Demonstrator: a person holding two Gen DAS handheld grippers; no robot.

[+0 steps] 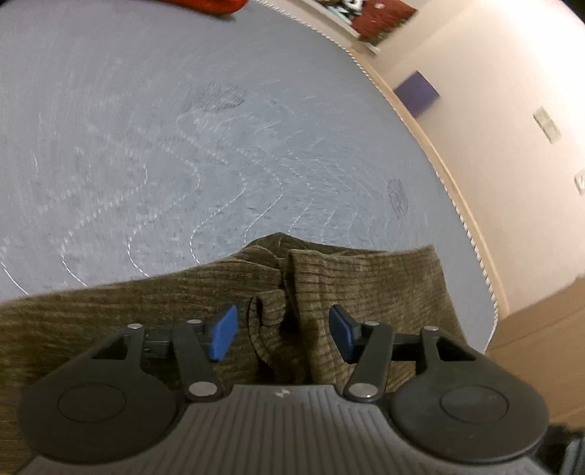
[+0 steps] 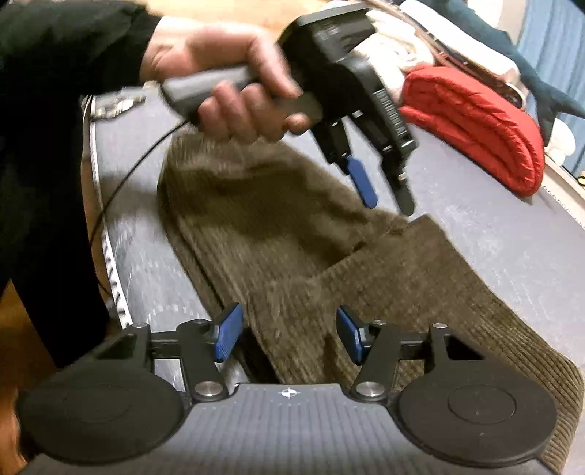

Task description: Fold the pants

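Observation:
Olive-brown corduroy pants [image 2: 292,226] lie on a grey quilted mattress [image 2: 493,234], folded into a band that runs from the far left to the near right. My right gripper [image 2: 289,336] hovers open over the near part, with cloth below its blue pads and untouched by them. A hand holds my left gripper [image 2: 384,193] above the pants' far edge, its jaws apart. In the left wrist view the left gripper [image 1: 283,334] is open, and a raised fold of the pants [image 1: 274,292] stands loose between the pads.
A folded red garment [image 2: 475,124] lies at the mattress's far right, with a pile of white and blue clothes [image 2: 457,33] behind it. A black cable [image 2: 120,182] hangs near the left edge. A person's dark sleeve [image 2: 55,109] fills the left side. A purple box [image 1: 416,93] sits by the wall.

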